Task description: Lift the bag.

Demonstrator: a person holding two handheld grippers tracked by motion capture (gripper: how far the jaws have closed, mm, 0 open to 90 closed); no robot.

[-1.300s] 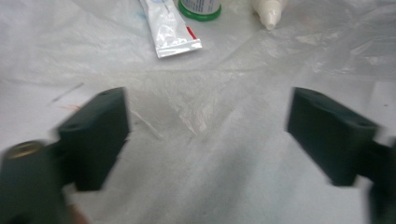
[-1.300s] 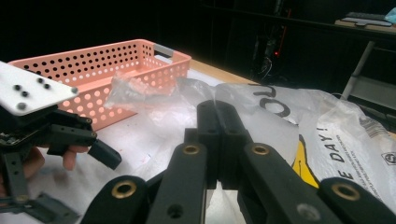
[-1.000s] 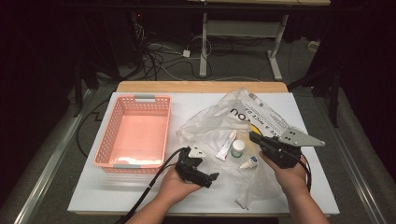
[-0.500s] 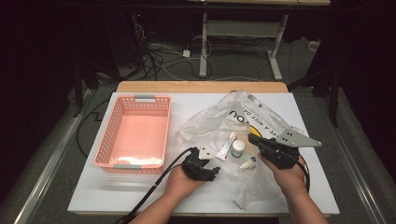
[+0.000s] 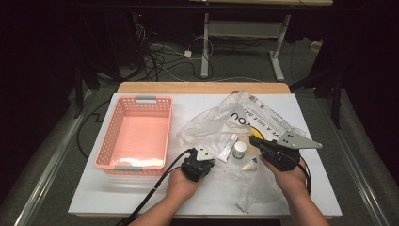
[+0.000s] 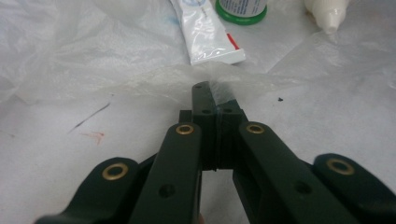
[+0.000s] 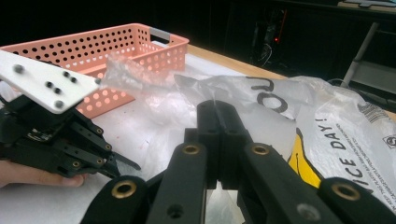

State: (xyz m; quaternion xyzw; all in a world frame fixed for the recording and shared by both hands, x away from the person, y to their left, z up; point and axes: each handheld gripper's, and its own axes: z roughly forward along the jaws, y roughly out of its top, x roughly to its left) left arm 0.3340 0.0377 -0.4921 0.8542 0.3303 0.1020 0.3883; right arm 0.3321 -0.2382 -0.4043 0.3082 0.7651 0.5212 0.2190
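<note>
Pinching the bag [image 6: 140,60], both grippers, left [image 6: 215,100] just closed and right [image 7: 218,112] shut, hold its mouth open near the counter's [image 5: 141,197] front edge.

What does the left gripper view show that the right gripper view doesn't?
Left gripper view: a tube, a green-based bottle and a white nozzle lying on the bag, and the left gripper, whose jaws have just closed on the bag's edge.
Right gripper view: the basket, the bag's black lettering and the right gripper, shut on the film.
Both: the clear bag and the white table.
</note>
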